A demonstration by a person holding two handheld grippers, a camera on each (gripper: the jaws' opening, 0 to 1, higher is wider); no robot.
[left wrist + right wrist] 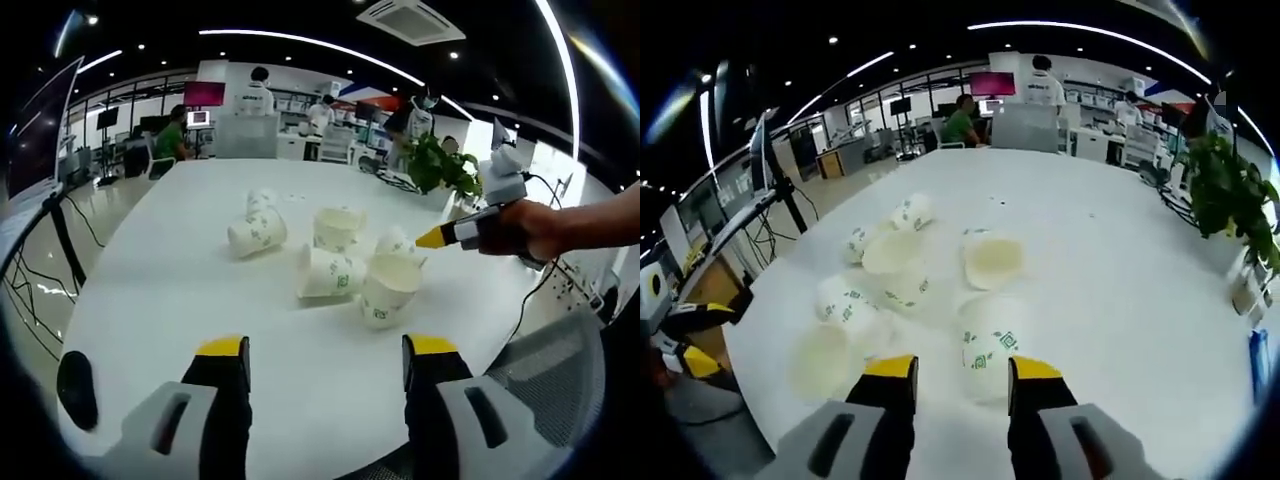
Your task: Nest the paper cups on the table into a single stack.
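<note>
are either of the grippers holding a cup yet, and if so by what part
No, nothing is held. The left gripper is open over bare table, short of the paper cups. The right gripper is open, one cup just ahead, ungrasped.

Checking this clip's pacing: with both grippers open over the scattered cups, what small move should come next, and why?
Probably ease the right gripper forward and close on the nearest cup, which sits just ahead of its open jaws. No cups are nested yet, and the left gripper hangs farther back.
</note>
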